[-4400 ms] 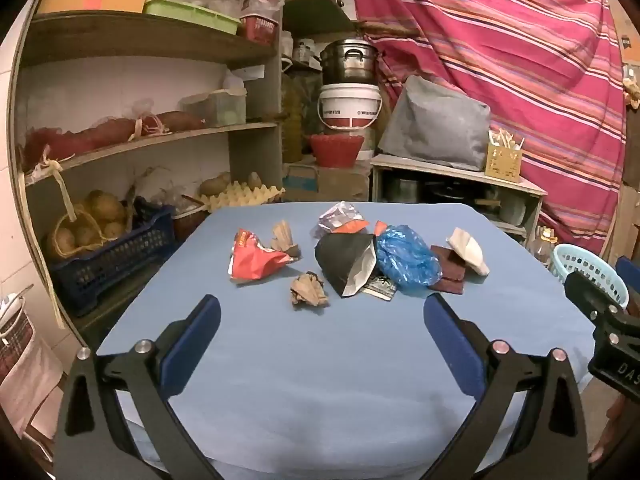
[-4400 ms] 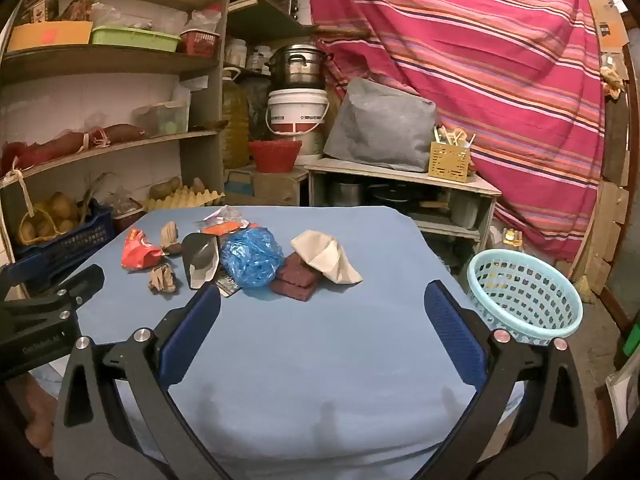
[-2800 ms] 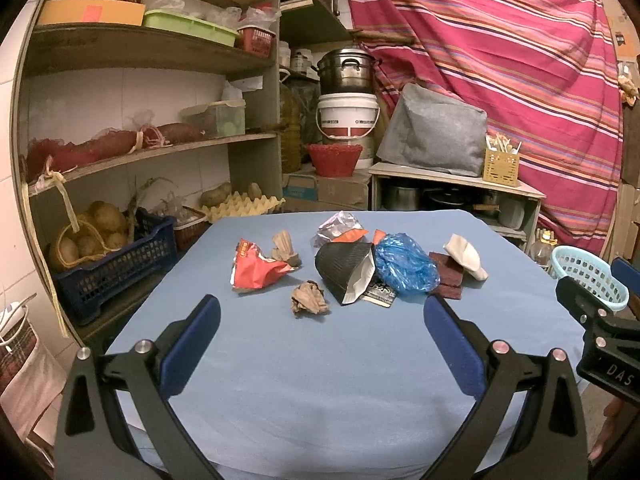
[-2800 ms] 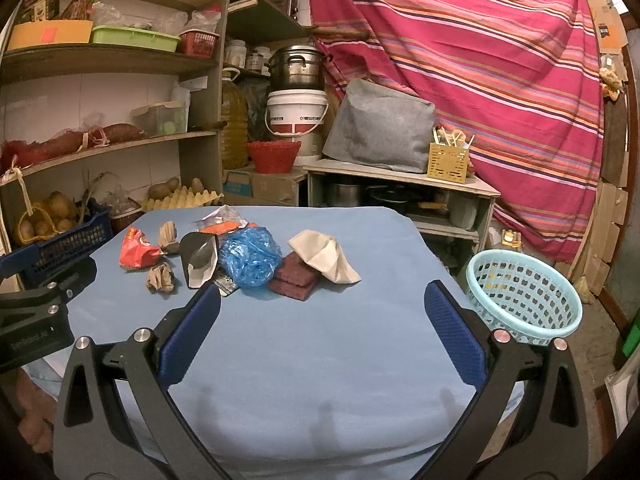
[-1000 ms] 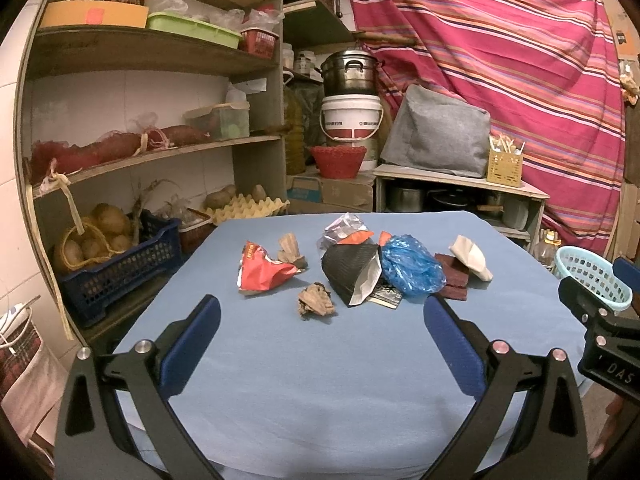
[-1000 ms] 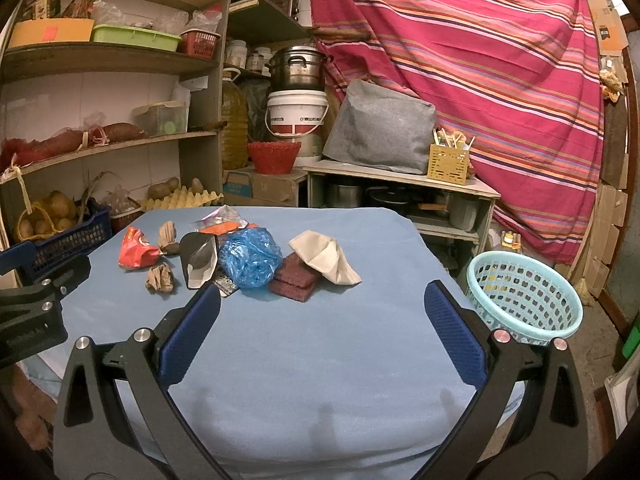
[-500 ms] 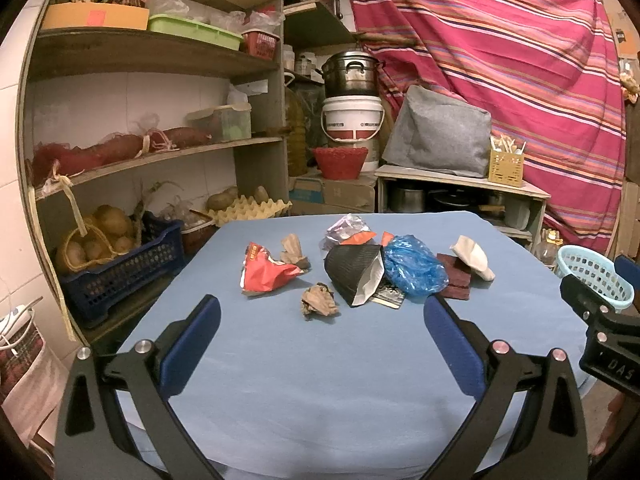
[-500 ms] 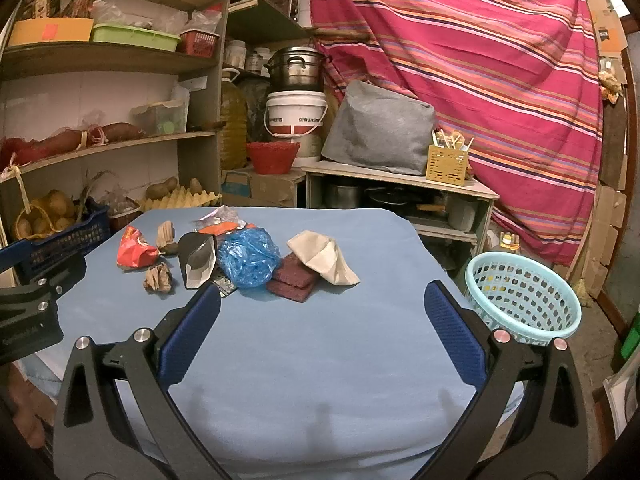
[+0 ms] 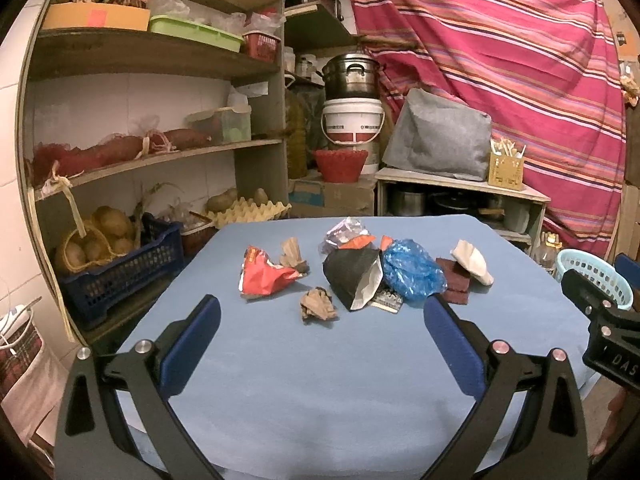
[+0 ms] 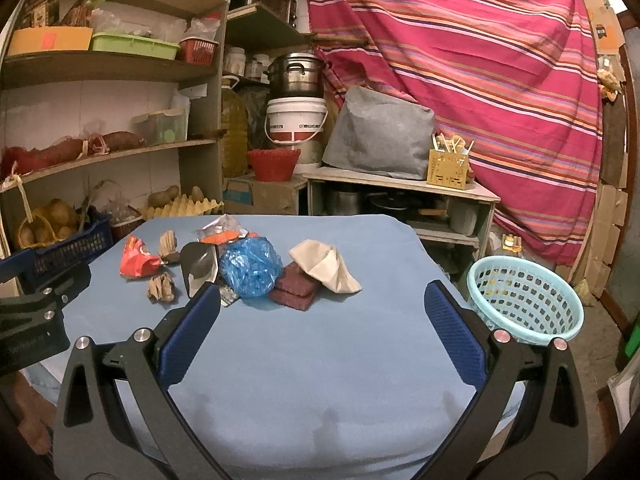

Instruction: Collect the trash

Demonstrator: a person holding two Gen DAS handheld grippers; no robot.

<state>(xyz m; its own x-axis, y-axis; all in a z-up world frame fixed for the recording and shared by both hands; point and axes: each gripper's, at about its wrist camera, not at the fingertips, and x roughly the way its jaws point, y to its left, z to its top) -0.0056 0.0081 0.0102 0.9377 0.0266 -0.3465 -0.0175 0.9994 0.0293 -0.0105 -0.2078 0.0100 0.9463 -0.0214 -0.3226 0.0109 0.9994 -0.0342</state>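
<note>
Both my left gripper [image 9: 320, 334] and right gripper [image 10: 322, 322] gape wide, empty. The trash [image 10: 248, 266] lies mid-counter [image 10: 320, 380], left of the basket [image 10: 524, 300]. I should pinch one piece squarely, low.

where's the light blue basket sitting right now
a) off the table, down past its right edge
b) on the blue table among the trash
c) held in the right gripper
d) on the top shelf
a: the light blue basket sits lower than the blue table, beyond its right edge, empty as far as can be seen, while the right gripper is open and holds nothing.
</note>
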